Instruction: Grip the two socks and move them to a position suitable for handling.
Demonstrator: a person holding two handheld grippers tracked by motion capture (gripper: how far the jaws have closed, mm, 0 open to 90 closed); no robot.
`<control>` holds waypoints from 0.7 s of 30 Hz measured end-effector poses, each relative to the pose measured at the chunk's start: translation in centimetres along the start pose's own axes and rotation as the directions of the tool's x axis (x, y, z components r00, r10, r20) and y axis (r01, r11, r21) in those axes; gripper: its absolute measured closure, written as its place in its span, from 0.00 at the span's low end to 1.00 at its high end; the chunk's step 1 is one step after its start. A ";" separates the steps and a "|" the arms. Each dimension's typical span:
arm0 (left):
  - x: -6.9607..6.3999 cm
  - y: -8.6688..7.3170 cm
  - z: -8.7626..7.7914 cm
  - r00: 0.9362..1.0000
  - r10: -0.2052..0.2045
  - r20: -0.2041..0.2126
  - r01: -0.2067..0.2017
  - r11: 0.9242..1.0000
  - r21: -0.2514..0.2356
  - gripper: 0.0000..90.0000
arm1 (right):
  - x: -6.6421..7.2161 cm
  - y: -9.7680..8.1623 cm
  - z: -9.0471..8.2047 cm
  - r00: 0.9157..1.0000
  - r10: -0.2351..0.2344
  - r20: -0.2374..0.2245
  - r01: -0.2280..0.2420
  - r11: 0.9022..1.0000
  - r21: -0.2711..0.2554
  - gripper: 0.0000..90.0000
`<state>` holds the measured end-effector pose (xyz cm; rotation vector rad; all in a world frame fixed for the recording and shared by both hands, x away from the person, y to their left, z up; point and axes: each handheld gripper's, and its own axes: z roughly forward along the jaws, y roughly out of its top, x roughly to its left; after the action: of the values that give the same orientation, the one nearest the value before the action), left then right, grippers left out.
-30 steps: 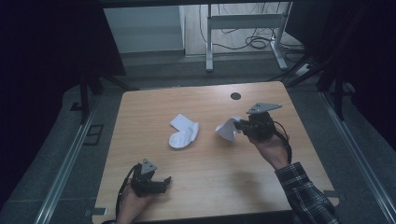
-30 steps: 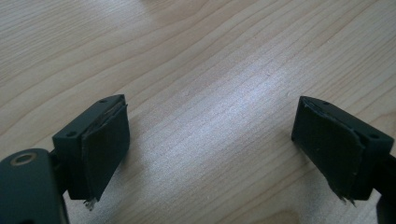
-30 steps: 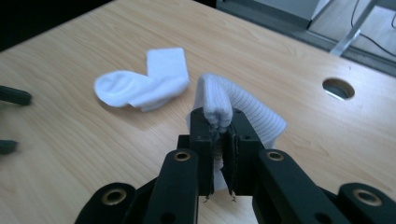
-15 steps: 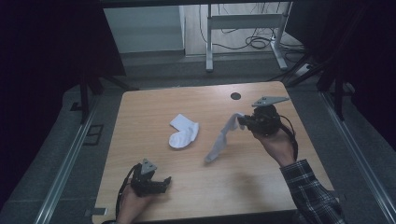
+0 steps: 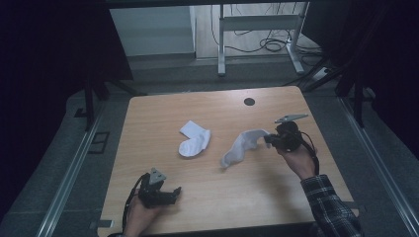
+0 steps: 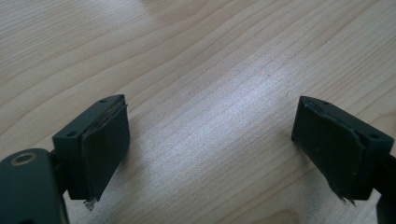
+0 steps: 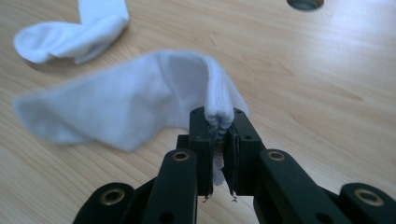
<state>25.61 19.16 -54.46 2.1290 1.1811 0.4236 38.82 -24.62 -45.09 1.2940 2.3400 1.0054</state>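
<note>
Dangling blurred sock (image 7: pixel 116 109), cuff hidden in right hand-held gripper (image 7: pixel 219 135)

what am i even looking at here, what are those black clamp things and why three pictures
A person sits at a wooden table with a hand-held gripper in each hand; no robot arm is involved. The high view looks down from above the person's side. The other two pictures come from cameras riding on the grippers, each looking along its own two black jaws.

The left gripper rests near the table's front edge, jaws wide open over bare wood, holding nothing. The right gripper is shut on the cuff of a white sock, which hangs out sideways from it. A second sock lies folded near the middle of the table.
</note>
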 end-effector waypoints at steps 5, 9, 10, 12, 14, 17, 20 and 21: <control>0.0 0.0 0.0 1.000 0.001 0.000 -0.001 1.000 0.000 0.13 | -1.2 -1.5 0.9 0.999 0.033 0.006 -0.034 0.999 0.037 0.91; 0.0 0.0 -0.1 1.000 0.002 0.001 -0.002 1.000 0.005 0.13 | -2.2 -2.6 1.5 0.998 0.060 0.018 -0.060 0.997 0.054 0.85; 0.0 0.0 -0.1 1.000 0.000 0.000 0.000 1.000 0.007 0.13 | -2.4 -2.7 1.5 0.998 0.060 0.024 -0.061 0.997 0.054 0.81; -0.1 0.1 -0.1 1.000 -0.004 -0.003 0.004 1.000 0.012 0.13 | -2.9 -3.0 1.4 0.998 0.057 0.041 -0.059 0.997 0.044 0.75; -0.1 0.1 -0.1 1.000 -0.008 -0.005 0.008 1.000 0.018 0.13 | -3.3 -3.2 1.1 0.997 0.060 0.054 -0.062 0.998 0.026 0.70; -0.1 0.3 -0.2 1.000 -0.019 -0.012 0.019 0.999 0.029 0.15 | -3.7 -3.4 0.6 0.996 0.059 0.074 -0.059 0.998 0.000 0.65; -0.1 0.7 -0.3 1.000 -0.020 -0.017 0.021 0.999 0.047 0.20 | -4.2 -3.5 0.1 0.994 0.065 0.085 -0.063 0.998 -0.018 0.64; -0.2 0.8 -0.2 1.000 -0.019 -0.017 0.020 0.999 0.048 0.23 | -4.3 -3.5 0.0 0.994 0.067 0.090 -0.065 0.998 -0.022 0.64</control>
<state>25.90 18.80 -53.72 2.1571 1.2320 0.4081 39.04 -29.42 -47.88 1.3886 2.2284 0.9651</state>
